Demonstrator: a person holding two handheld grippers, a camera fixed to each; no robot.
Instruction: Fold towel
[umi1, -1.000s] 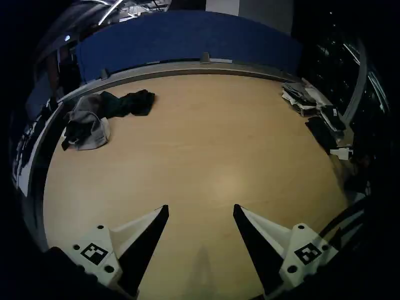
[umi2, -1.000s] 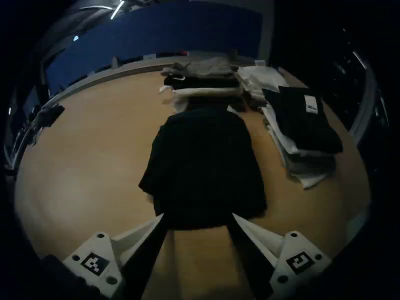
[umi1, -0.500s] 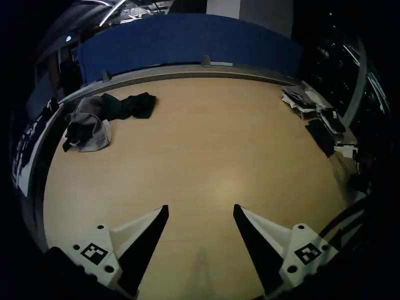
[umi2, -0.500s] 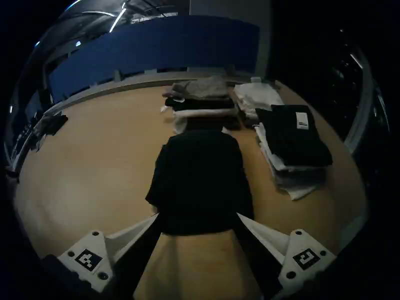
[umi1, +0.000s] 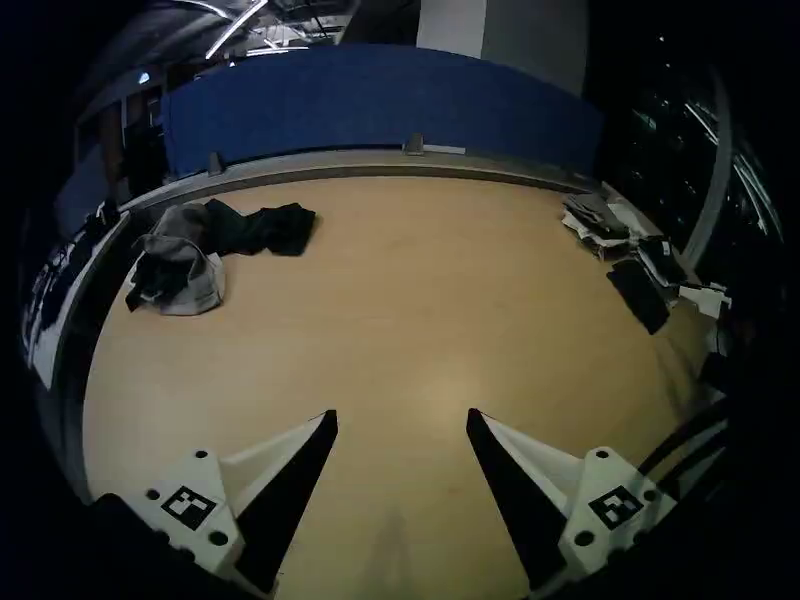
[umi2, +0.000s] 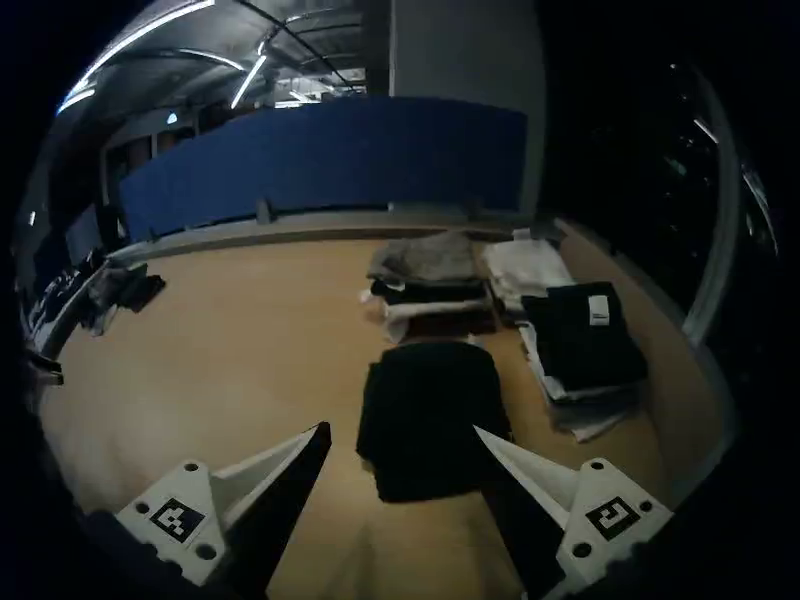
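Note:
In the right gripper view a folded black towel (umi2: 430, 415) lies flat on the wooden table, just beyond my right gripper (umi2: 400, 440), which is open and holds nothing. My left gripper (umi1: 400, 420) hovers open above bare tabletop. The same black towel (umi1: 640, 293) shows small at the far right of the left gripper view. A heap of unfolded grey and dark cloths (umi1: 205, 250) sits at the far left of the table.
Stacks of folded towels (umi2: 435, 275) and a stack topped by a black one (umi2: 580, 340) stand behind and to the right of the black towel. A blue partition (umi1: 380, 100) runs along the table's far edge (umi1: 400, 160).
My right gripper has risen and drawn back from the black towel, which now looks smaller and farther off. The left gripper has tilted slightly upward; its jaws are unchanged.

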